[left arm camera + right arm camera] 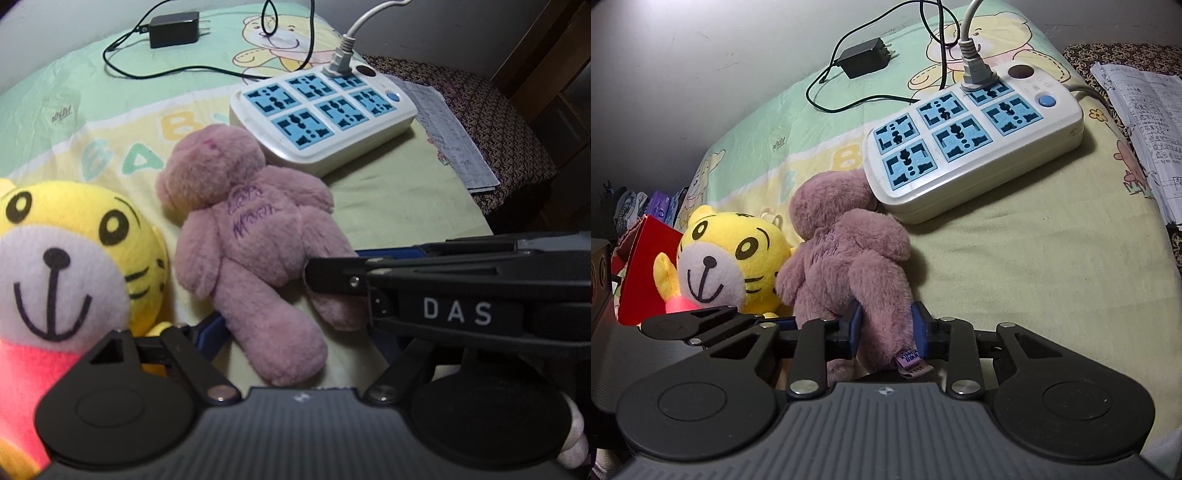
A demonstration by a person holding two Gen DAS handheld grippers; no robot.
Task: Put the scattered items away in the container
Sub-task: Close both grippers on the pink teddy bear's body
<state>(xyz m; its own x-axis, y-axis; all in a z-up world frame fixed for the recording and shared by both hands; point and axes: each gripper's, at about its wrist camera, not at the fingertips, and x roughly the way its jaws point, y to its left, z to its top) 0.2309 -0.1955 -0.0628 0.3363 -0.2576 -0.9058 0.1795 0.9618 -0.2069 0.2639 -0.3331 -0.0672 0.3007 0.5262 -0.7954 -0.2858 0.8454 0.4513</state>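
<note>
A pink plush bear (251, 236) lies on the bed, head toward the power strip. My right gripper (886, 328) is shut on the bear's (849, 254) leg, its blue pads pressing both sides. That gripper also shows from the side in the left wrist view (332, 284), at the bear's leg. A yellow tiger plush (74, 251) sits to the left of the bear; it also shows in the right wrist view (731, 258). My left gripper (280, 332) is open, its jaws spread either side of the bear's other leg, close to the tiger. No container is clearly in view.
A white power strip (325, 114) with a grey plug stands beyond the bear. A black charger (173, 29) and its cable lie at the back. Papers (1145, 122) lie at the right edge of the bed. A red box (642, 266) stands left of the tiger.
</note>
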